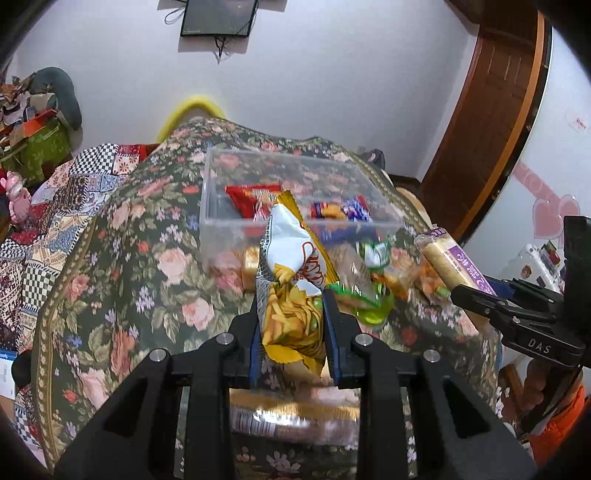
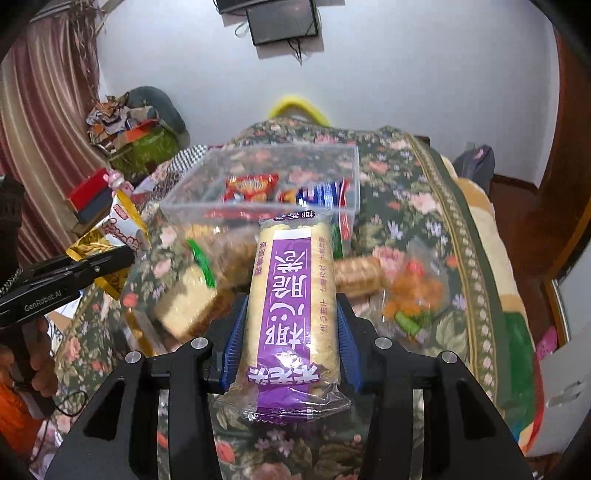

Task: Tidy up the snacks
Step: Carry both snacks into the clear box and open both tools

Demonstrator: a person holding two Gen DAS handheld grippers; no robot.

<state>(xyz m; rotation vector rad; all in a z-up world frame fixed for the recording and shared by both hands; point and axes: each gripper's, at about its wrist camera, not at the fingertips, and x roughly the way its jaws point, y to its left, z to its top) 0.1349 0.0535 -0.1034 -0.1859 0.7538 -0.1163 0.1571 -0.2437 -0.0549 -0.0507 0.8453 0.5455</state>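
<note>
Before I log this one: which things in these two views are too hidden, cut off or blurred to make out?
- Left wrist view: packet under the left gripper, blurred and cut by the fingers.
- Both views: loose snacks before the clear box are motion-blurred; kinds unclear.
- Right wrist view: purple-label cracker pack hides the box's near wall.
- Left view: chip bag hides part of the box's contents.

"What lay beyond the jaws?"
"A white wall [image 1: 332,85] carried a dark screen [image 1: 218,16]; a flowered cloth [image 1: 140,229] covered the furniture beneath them."
"And off to the sides?"
"A wooden door [image 1: 491,122] stood right, striped curtains [image 2: 40,122] hung left."
</note>
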